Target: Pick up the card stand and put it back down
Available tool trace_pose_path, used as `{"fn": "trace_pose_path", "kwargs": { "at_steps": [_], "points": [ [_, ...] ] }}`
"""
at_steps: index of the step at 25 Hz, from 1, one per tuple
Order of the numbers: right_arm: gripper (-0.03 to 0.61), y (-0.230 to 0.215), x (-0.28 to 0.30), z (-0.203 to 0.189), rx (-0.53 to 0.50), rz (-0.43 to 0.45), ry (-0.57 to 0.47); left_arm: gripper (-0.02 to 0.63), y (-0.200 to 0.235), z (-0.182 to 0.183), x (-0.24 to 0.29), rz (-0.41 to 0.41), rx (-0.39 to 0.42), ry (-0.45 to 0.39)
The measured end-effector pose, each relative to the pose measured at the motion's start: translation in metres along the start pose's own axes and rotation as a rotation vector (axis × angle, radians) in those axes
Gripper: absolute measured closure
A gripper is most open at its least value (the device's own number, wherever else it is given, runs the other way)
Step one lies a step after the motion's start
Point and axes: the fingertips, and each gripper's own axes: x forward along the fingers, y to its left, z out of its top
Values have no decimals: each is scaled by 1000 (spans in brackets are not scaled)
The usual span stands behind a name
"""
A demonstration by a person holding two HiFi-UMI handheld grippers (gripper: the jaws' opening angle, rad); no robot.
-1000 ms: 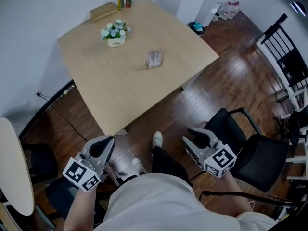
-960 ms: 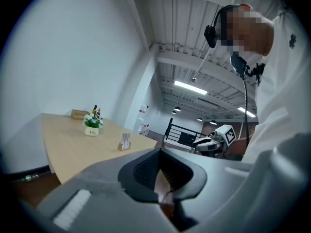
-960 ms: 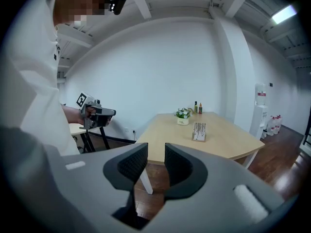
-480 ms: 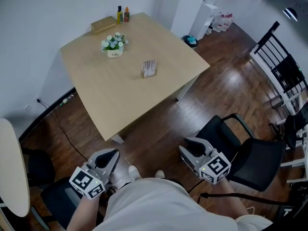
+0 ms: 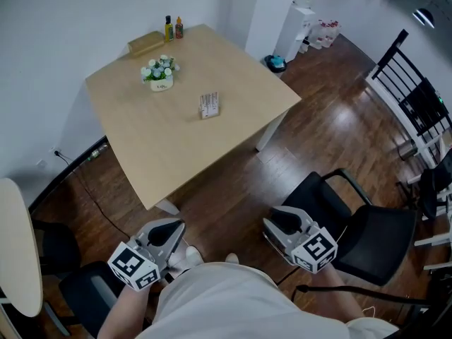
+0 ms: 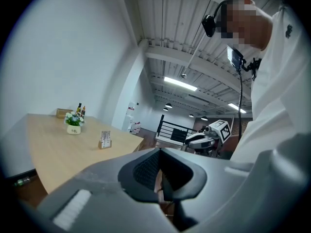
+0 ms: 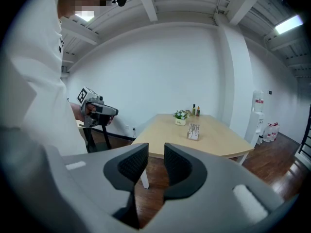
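Note:
The card stand (image 5: 209,105) stands upright near the middle of the light wooden table (image 5: 233,76), far ahead of both grippers. It also shows as a small card stand (image 6: 105,140) in the left gripper view and as a card stand (image 7: 193,131) in the right gripper view. My left gripper (image 5: 171,229) is held low by the person's body, its jaws shut with nothing in them. My right gripper (image 5: 280,217) hangs at the same height, its jaws a little apart and empty. Each gripper sees the other: the right gripper (image 6: 209,134) and the left gripper (image 7: 99,111).
On the table stand a white flower pot (image 5: 159,74), two small bottles (image 5: 173,27) and a wooden box (image 5: 145,44) at the far corner. A black office chair (image 5: 353,221) is close on the right. A round table (image 5: 18,246) is at the left. Dark wooden floor lies between me and the table.
The person has stepped back: the table and card stand now sit farther away and higher in the head view. Both grippers stay low by the body, jaws unchanged.

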Motion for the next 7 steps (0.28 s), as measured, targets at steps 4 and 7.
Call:
{"fn": "trace_pose_path", "kwargs": {
  "at_steps": [4,7],
  "points": [
    [472,-3,-1,0,-9,18,-2,610,-2,1,5,14,-8,1],
    [472,-3,-3,1,-27,37,-5,611,-8,0,9,13,-33,-4]
  ]
}}
